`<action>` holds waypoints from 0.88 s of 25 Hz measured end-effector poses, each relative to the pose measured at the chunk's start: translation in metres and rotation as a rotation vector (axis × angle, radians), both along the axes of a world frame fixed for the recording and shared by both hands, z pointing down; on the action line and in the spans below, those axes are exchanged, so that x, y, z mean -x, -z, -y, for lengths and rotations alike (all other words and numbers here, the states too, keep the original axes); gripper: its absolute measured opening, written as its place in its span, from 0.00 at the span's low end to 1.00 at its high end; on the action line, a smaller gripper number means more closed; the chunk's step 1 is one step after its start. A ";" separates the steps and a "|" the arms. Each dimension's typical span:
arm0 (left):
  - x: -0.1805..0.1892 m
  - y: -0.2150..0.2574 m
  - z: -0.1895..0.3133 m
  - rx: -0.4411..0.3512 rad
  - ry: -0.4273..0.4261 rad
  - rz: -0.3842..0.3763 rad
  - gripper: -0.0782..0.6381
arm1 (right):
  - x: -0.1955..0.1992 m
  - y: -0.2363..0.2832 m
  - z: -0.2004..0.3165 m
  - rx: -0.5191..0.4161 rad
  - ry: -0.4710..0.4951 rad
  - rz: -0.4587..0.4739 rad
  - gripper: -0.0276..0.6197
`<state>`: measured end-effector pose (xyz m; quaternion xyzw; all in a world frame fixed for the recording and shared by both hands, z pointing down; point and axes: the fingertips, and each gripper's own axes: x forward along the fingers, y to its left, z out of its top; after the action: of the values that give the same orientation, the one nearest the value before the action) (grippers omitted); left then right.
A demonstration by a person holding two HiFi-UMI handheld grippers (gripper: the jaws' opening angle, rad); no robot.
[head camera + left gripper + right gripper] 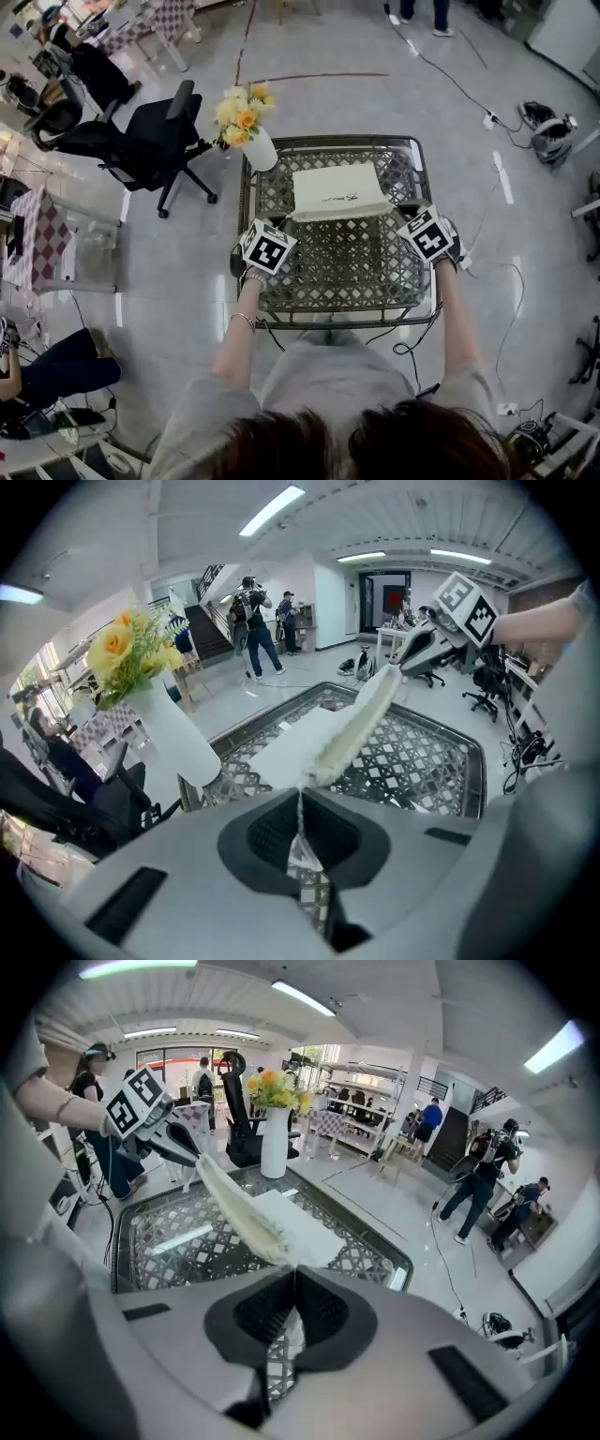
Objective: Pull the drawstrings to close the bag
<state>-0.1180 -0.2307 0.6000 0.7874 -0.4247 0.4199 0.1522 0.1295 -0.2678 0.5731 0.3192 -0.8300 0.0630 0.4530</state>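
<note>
A cream drawstring bag (339, 192) hangs stretched between my two grippers over the metal lattice table (337, 272), its gathered mouth edge towards me. My left gripper (291, 225) is at the bag's near left corner. In the left gripper view its jaws (300, 794) are closed on a thin white drawstring (300, 810) that runs up to the bag (347, 728). My right gripper (403, 214) holds the near right corner. In the right gripper view it (292, 1274) is shut on the other drawstring (292, 1321), with the puckered bag (239, 1208) just beyond.
A white vase of yellow flowers (255, 139) stands on the table's far left corner, close to the bag. A black office chair (150, 136) is left of the table. Cables (487, 272) trail on the floor to the right. People stand further off.
</note>
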 end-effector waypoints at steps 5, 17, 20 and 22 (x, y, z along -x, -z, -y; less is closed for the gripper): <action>-0.002 0.020 0.013 -0.035 -0.006 0.002 0.14 | -0.002 0.019 0.011 -0.038 0.005 -0.007 0.08; -0.003 0.073 0.041 -0.137 -0.029 -0.009 0.14 | -0.005 0.071 0.034 -0.141 -0.021 0.023 0.08; -0.005 0.083 0.044 -0.156 -0.035 -0.013 0.14 | -0.007 0.082 0.038 -0.161 -0.027 0.027 0.08; -0.005 0.090 0.045 -0.166 -0.032 -0.018 0.14 | -0.006 0.091 0.040 -0.182 -0.029 0.041 0.08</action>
<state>-0.1126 -0.2760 0.5105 0.8076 -0.4444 0.3786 0.0834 0.1359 -0.3073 0.4824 0.3697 -0.8365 0.0006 0.4043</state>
